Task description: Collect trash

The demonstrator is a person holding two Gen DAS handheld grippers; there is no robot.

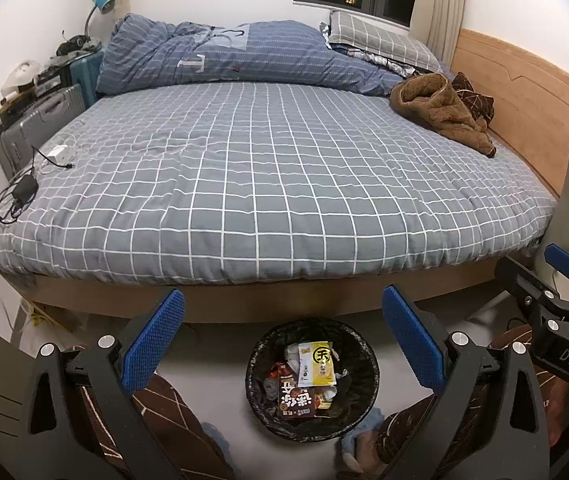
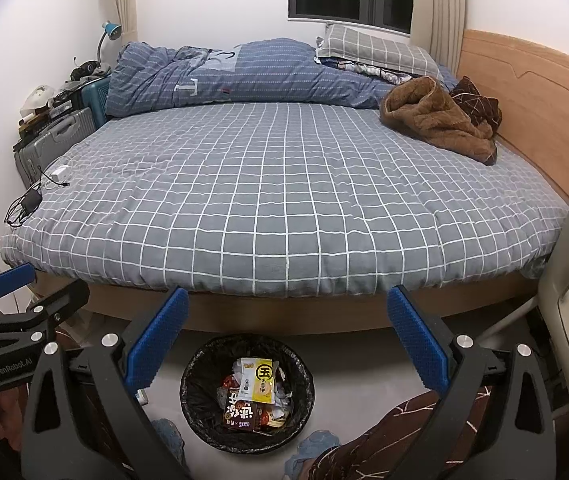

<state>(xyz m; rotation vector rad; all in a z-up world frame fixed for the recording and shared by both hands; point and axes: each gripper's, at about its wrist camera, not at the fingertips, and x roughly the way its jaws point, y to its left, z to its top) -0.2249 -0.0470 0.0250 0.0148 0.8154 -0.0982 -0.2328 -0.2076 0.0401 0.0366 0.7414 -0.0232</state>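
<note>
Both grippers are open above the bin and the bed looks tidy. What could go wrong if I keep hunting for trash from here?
1. The chargers and cables at the bed's corner could be mistaken for trash; leave them.
2. The trash bin sits at the person's feet, easy to kick over.
3. The left gripper and right gripper hang close together, so their open fingers could collide.
</note>
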